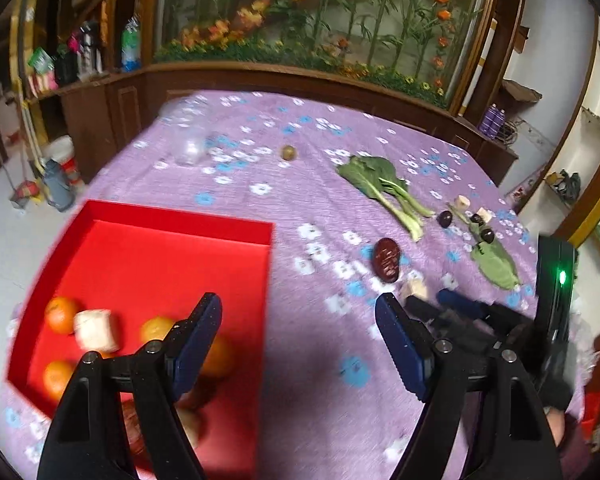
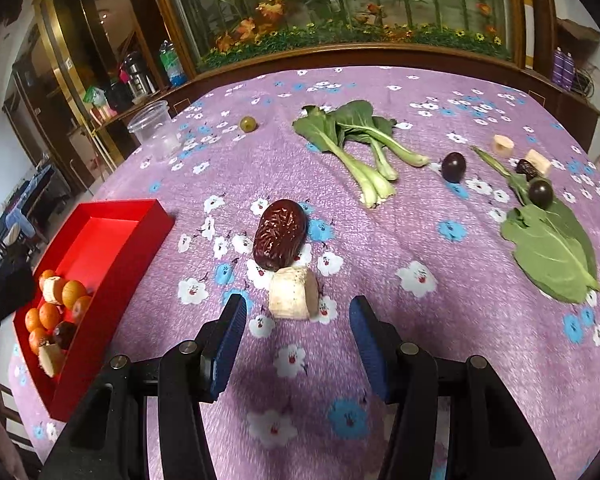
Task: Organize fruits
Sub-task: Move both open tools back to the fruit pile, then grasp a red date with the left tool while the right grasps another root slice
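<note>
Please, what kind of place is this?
Probably a room in a home: a table under a purple flowered tablecloth, a large framed flower painting behind it, and a wooden shelf with bottles.

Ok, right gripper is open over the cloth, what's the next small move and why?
Probably ease the right gripper forward and down so its open jaws straddle the banana piece, then close. That piece lies just ahead between the fingertips, touching the date, while the red tray to the left already holds oranges and banana pieces.
</note>
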Demonstrator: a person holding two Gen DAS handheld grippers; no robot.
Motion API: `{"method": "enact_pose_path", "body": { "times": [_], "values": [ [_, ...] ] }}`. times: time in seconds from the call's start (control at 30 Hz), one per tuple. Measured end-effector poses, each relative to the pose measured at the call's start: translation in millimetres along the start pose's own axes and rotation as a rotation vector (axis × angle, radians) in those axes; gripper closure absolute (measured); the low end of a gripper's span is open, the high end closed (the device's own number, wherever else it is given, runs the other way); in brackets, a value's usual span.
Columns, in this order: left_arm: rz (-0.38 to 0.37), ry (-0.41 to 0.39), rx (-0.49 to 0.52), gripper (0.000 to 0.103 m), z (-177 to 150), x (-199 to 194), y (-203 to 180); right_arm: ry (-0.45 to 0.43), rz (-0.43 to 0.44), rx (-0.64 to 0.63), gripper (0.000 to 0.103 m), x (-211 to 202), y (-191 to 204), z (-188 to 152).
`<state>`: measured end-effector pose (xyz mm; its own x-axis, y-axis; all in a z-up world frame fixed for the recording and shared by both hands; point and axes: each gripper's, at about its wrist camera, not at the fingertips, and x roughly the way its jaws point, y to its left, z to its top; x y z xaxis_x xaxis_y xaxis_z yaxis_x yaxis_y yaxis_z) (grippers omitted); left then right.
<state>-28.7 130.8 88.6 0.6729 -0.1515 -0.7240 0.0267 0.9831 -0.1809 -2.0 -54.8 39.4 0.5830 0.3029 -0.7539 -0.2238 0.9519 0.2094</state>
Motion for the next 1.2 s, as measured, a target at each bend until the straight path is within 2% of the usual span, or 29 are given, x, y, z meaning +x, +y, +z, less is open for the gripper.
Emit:
{"method": "enact_pose_path", "body": {
  "times": [0.13,0.2,0.33,0.6,0.7,0.77,0.83,1.0,1.07,1.1,1.2],
  "values": [
    [-0.048,0.045,-0.025,0.025,17.7,27.1,-8.3,-0.017,-0.005,-0.020,0.053,7.0,-0.3,0.5],
    [-0.060,0.057,-0.017,0.025,25.1,39.7,-14.3,-0.017,0.006,-0.012,0.060,11.6,-3.7,-0.2],
    [-0.079,0.098,0.007,0.025,33.5,67.2,-27.8,-0.011,0.046,0.005,0.068,13.6,-9.0,0.2],
    [-0.146,0.176,0.036,0.026,38.6,118.0,-52.5,0.006,0.066,0.011,0.069,11.1,-3.9,-6.7],
    [-0.160,0.194,0.072,0.034,38.5,131.9,-62.6,0.015,0.075,0.016,0.069,11.0,-3.6,-7.0],
    [-0.169,0.211,0.094,0.046,37.0,140.6,-69.2,0.018,0.075,0.017,0.069,11.5,-3.3,-6.3],
    [-0.174,0.232,0.101,0.052,35.1,150.6,-72.7,0.019,0.075,0.017,0.069,12.1,-3.4,-5.7],
    [-0.154,0.208,0.126,0.054,33.1,153.5,-79.0,0.018,0.068,0.010,0.068,12.5,-2.4,-5.4],
    [-0.136,0.197,0.140,0.068,31.3,153.4,-81.0,0.017,0.063,0.004,0.068,12.8,-1.0,-5.4],
    [-0.133,0.195,0.143,0.072,30.6,153.1,-81.0,0.016,0.062,0.002,0.068,13.1,-0.7,-5.3],
    [-0.130,0.188,0.137,0.072,28.7,151.2,-79.3,0.015,0.060,-0.003,0.068,13.0,-0.2,-6.1]
  ]
}}
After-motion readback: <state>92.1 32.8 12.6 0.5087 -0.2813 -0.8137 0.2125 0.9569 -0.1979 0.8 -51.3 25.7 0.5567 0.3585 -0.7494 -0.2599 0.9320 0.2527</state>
